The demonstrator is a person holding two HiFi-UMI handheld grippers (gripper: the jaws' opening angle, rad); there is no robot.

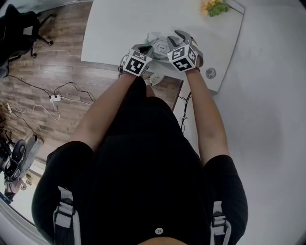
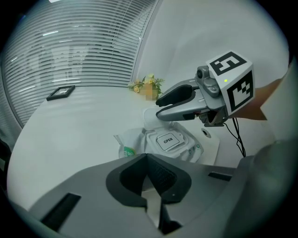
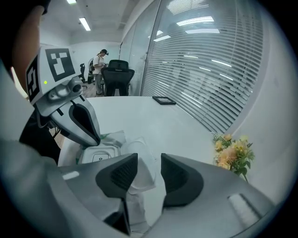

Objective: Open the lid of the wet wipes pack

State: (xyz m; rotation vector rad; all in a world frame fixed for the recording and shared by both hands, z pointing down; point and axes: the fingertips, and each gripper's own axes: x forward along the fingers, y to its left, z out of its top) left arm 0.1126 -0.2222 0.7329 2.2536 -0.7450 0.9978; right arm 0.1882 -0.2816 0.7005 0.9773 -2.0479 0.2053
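A white wet wipes pack (image 1: 157, 39) lies near the front edge of the white table (image 1: 114, 28); its inner seal reads OPEN (image 2: 167, 139). The plastic lid (image 2: 150, 120) stands flipped up at the pack's far end. My right gripper (image 3: 149, 159) is shut on that lid (image 3: 139, 162), which fills most of the gap between the pads. From the left gripper view, the right gripper (image 2: 158, 108) reaches in over the pack. My left gripper (image 2: 148, 160) is shut on the pack's near edge, with white wrapper showing between its pads. Both sit side by side in the head view, left gripper (image 1: 148, 50) and right gripper (image 1: 173, 37).
A small bunch of yellow flowers (image 1: 215, 7) stands at the table's far right corner. A black framed object (image 2: 60, 92) lies farther along the table by the blinds. A round cable port (image 1: 210, 72) sits near the table's corner. Office chairs (image 3: 117, 74) and a person stand in the background.
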